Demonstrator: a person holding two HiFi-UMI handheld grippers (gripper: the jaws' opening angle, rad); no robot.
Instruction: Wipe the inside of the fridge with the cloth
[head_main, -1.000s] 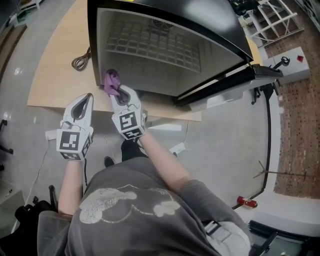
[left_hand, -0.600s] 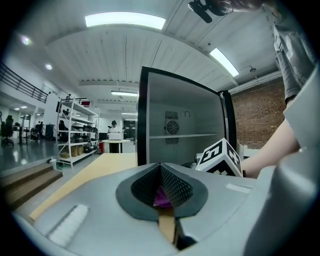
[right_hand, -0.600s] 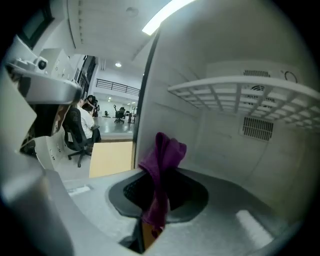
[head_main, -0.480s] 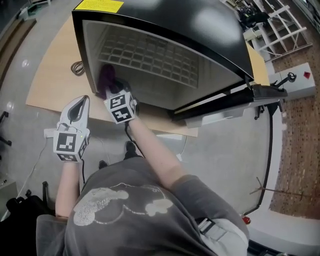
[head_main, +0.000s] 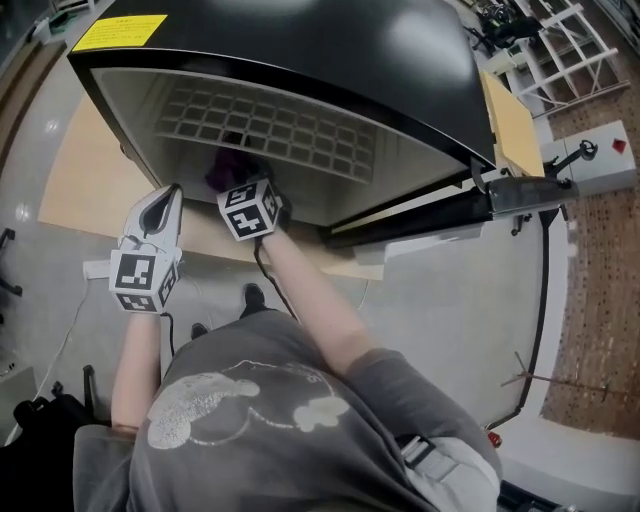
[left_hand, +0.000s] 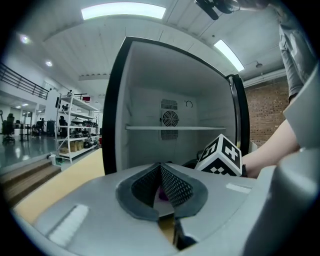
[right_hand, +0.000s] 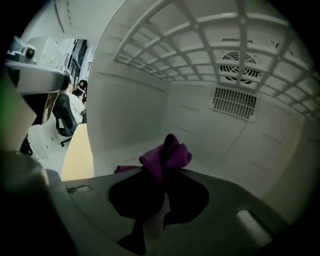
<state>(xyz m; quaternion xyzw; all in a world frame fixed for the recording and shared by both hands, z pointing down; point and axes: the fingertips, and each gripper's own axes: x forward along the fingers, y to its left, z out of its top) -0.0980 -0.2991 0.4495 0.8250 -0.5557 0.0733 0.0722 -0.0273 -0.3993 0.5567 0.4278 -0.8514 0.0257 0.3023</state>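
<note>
— Where is the cloth?
— The purple cloth (right_hand: 167, 154) is pinched between the right gripper's (right_hand: 161, 176) jaws and bunches up just past their tips. It is inside the fridge (head_main: 300, 60), below the wire shelf (right_hand: 200, 42).
— And the other one?
— The left gripper (left_hand: 161, 167) is beside it, outside the opening, jaws together on nothing.

Grey T-shirt (head_main: 260, 420) with silvery print; left tongs (head_main: 170, 193) and right tongs (right_hand: 161, 175) bear black-and-white marker cubes.
</note>
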